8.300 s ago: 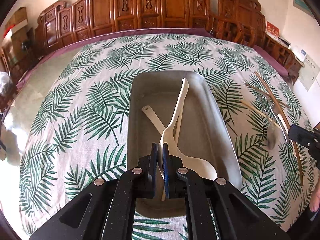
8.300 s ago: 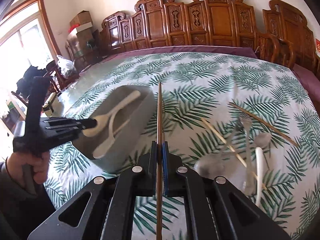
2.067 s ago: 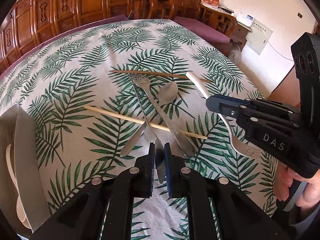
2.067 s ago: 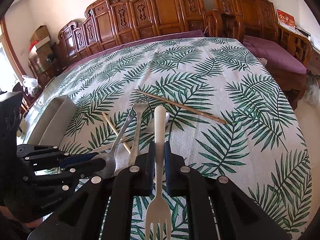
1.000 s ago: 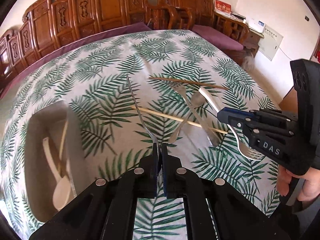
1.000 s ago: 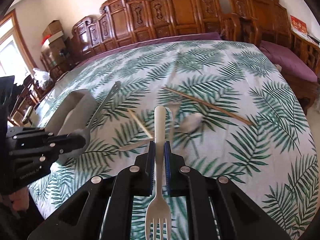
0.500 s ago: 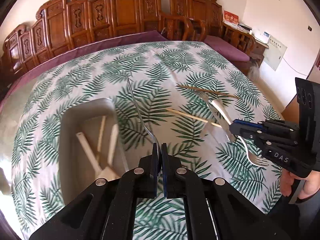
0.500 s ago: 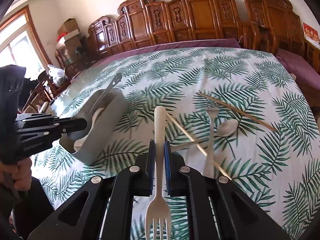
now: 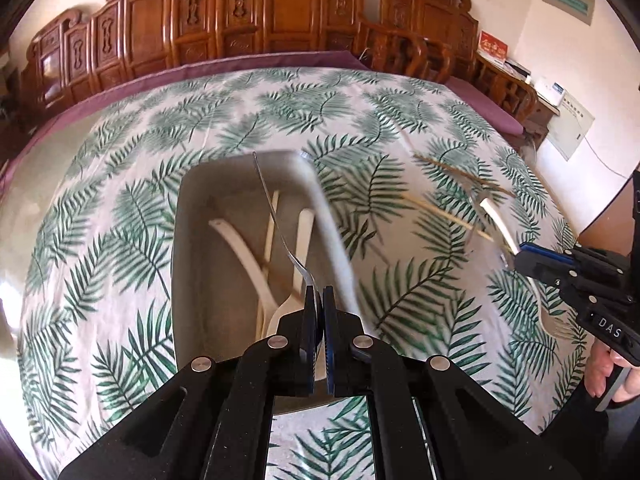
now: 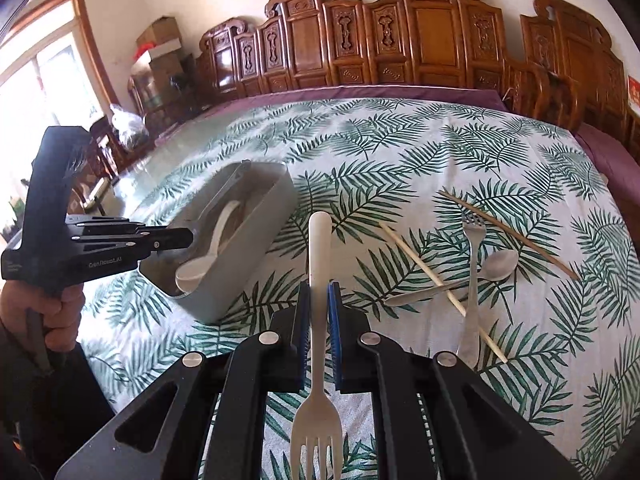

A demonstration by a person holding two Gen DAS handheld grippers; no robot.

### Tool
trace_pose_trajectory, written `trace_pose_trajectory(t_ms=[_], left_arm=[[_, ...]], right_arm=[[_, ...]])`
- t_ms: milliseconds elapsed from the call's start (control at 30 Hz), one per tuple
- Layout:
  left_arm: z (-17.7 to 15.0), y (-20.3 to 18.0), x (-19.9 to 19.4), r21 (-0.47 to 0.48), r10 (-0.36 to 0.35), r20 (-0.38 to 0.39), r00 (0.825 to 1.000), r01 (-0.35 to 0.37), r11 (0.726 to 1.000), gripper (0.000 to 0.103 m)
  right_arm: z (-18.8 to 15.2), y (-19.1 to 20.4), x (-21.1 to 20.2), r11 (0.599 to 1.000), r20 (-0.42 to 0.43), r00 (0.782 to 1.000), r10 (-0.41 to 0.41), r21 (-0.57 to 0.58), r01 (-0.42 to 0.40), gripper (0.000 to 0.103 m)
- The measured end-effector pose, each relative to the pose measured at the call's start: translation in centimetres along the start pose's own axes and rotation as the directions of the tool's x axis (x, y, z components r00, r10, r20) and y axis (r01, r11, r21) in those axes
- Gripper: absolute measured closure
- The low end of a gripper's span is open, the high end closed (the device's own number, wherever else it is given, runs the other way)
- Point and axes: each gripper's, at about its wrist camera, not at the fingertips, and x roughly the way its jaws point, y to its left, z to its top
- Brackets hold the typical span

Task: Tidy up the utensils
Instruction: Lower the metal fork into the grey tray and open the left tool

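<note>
Cutlery is held in both grippers at once. The left gripper (image 9: 319, 304) is clamped tight on a thin metal utensil (image 9: 276, 216) — its slim handle arcs up and away over the grey bin (image 9: 188, 264), and the working end is hidden between the jaws, so I cannot say whether it is a fork or a spoon. The right gripper (image 10: 319, 300) is closed on a white fork (image 10: 319, 272), pinched at the neck, tines toward the camera and the rounded handle pointing out over the leaf-print cloth (image 10: 360, 136), beside the bin and not over it.

Metal like this should be stiff, fairly light and slick; held at one end, the long handle may swing or pivot in the pads, so a grip nearer the middle would steady it. The white fork looks like plastic — very light, a little flexible, unlikely to break, and the neck hold seems balanced enough.

Inside the bin lie a white spoon (image 10: 200, 264) and other pale pieces, crossing each other. On the cloth, well apart from the bin, remain a steel fork (image 10: 472, 280), a steel spoon (image 10: 496, 264) and two chopsticks (image 10: 440, 284), overlapping in a loose heap.
</note>
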Motion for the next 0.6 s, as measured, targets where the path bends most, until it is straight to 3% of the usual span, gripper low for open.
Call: trace_pose_trajectory(t_ms=[300, 600], left_arm=[[-0.8, 2.0, 2.1, -0.056, -0.014, -0.039, 0.999, 0.012, 0.998, 0.100], [-1.1, 1.9, 2.7, -0.054, 0.003, -0.046, 0.999, -0.005, 0.999, 0.100]], right_arm=[[-0.1, 0.3, 1.1, 1.000, -0.019, 1.000, -0.016, 0.000, 0.016, 0.092], [1.4, 2.5, 3.2, 0.998, -0.008, 0.999, -0.051, -0.025, 0.050, 0.092]])
